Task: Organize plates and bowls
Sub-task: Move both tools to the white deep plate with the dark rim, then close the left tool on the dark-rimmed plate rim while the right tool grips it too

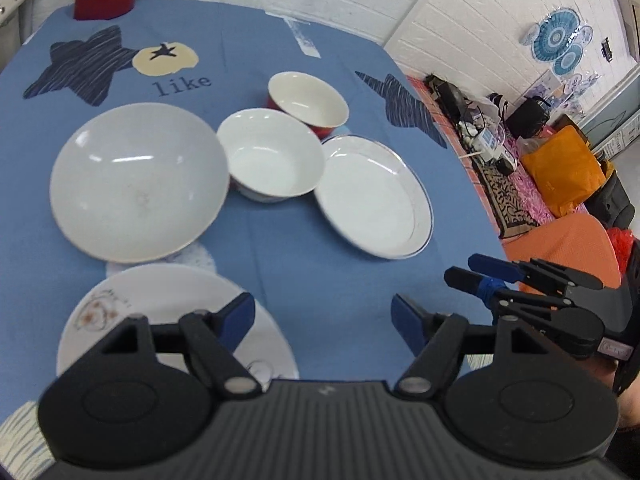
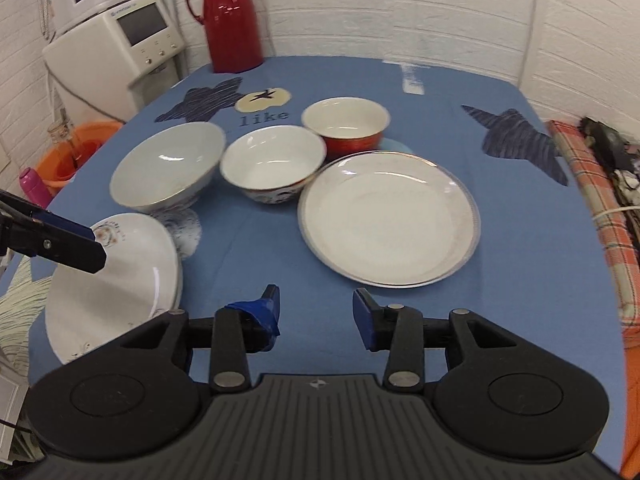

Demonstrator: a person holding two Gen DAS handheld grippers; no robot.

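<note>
Nothing is stacked yet: you have three bowls and two plates spread out, and both tongs hold nothing.

On the blue surface point(image 2: 256, 264), the big bowl point(image 2: 168, 166), middle bowl point(image 2: 274, 164) and red bowl point(image 2: 346, 126) sit in a row across the middle of the frame. The rimmed plate point(image 2: 388, 218) lies centre right, the patterned plate point(image 2: 116, 280) lower left. Your left tongs point(image 1: 322, 318) stand wide apart over bare cloth; your right tongs point(image 2: 316, 312) are partly apart, gripping nothing. All the sorting is still ahead of you.
</note>
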